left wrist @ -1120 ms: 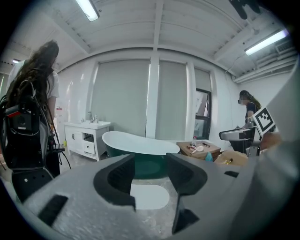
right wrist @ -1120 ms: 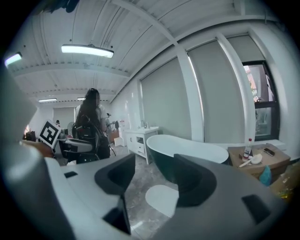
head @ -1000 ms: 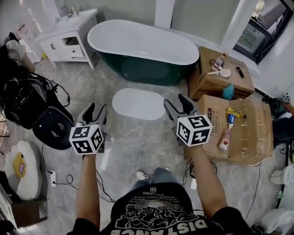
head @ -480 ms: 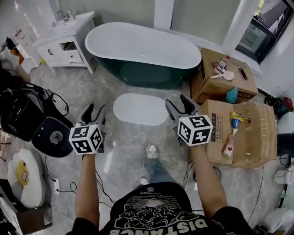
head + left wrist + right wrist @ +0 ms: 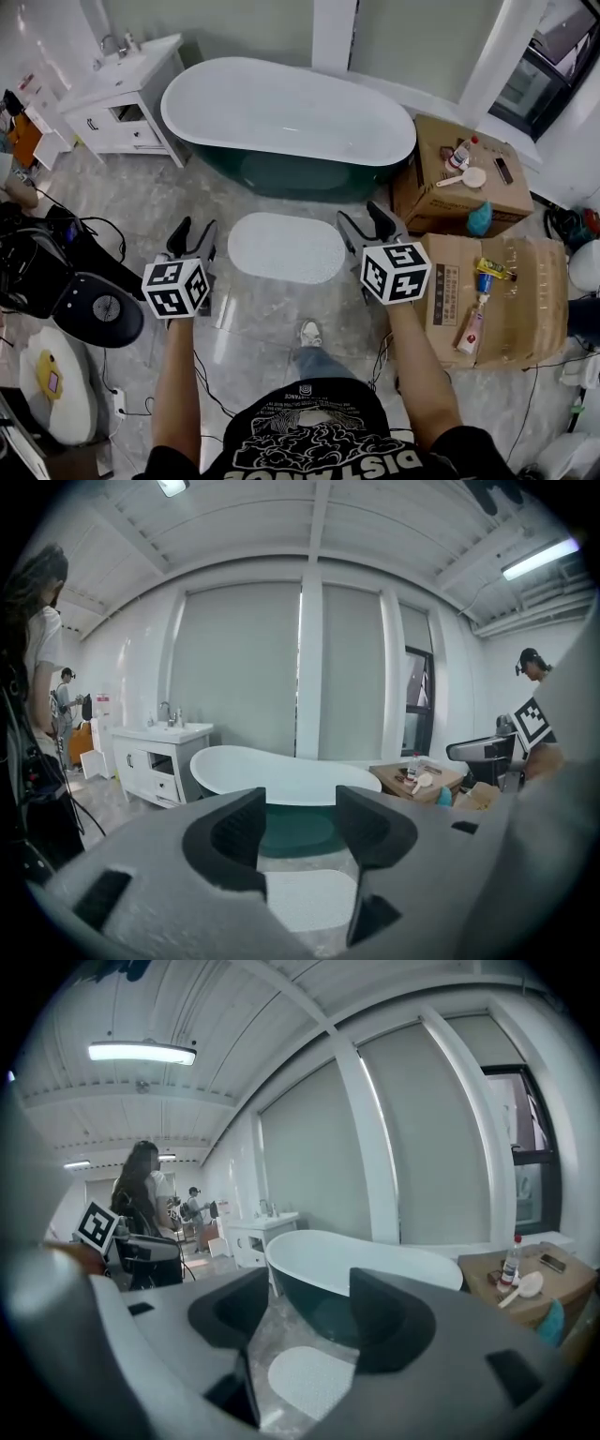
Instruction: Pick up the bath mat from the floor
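The bath mat (image 5: 286,247) is a white oval lying flat on the grey marble floor in front of the bathtub (image 5: 291,111). My left gripper (image 5: 193,236) hangs in the air to the mat's left, well above the floor; its jaws are opening and nothing is between them. My right gripper (image 5: 365,223) is held at the mat's right end, open and empty too. In the left gripper view the mat (image 5: 305,899) shows low between the jaws of that gripper (image 5: 298,841). The right gripper view has the mat (image 5: 309,1379) below its gripper (image 5: 309,1324).
A white vanity (image 5: 122,89) stands at the back left. Cardboard boxes (image 5: 464,178) (image 5: 502,291) with bottles and small items sit at the right. A black chair (image 5: 66,281) and cables lie at the left. Other people stand in the background of both gripper views.
The person has stepped forward: tub and mat have come closer and the view has shifted. Both grippers keep their places in the frame, still apart from the mat.
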Demonstrator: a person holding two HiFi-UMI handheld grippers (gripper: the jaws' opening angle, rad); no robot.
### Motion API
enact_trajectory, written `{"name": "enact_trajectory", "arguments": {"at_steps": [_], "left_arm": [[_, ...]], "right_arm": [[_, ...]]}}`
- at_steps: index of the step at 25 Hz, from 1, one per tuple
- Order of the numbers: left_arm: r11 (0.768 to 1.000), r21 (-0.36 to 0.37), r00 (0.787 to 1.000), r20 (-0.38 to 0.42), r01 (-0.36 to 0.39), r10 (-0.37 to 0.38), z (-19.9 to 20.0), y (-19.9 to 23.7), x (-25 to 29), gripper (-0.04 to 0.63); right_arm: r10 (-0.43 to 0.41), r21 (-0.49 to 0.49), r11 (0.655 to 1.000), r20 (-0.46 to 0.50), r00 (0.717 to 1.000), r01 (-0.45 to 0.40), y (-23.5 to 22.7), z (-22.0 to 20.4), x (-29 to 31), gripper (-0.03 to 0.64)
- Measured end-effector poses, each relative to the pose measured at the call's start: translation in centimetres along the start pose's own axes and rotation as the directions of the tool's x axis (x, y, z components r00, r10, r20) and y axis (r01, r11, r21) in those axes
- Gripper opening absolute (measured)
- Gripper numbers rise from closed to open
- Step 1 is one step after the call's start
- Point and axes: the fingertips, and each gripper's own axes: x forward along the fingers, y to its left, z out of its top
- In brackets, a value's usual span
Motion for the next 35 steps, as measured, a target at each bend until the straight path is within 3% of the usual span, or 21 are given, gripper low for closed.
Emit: {"name": "enact_trajectory", "arguments": {"at_steps": [8, 18, 28, 35], "left_arm": [[1.0, 0.004, 1.0, -0.012, -0.009, 0.009, 2.8, 1.7, 8.1, 0.242], [1.0, -0.013, 0.999, -0.031, -0.016, 0.016, 3.1, 5.3, 12.4, 0.242], [0.997, -0.002, 0.994, -0.076, 0.078, -0.078, 3.3, 12.6, 20.9, 0.242], [0.983, -0.008, 0.975, -0.128, 0.181, -0.181, 2.2, 15.5, 27.1, 0.249]], "right_arm": [[-0.006, 0.023, 1.0, -0.016, 1.0, 0.006, -5.1, 2.1, 7.0, 0.259], [-0.029, 0.042, 0.999, -0.054, 0.998, 0.031, -6.6, 1.8, 11.7, 0.271], [-0.141, 0.066, 0.987, -0.071, 0.988, 0.145, -6.4, 2.5, 19.8, 0.281], [-0.223, 0.089, 0.968, -0.117, 0.968, 0.234, -6.5, 1.5, 23.7, 0.285]]}}
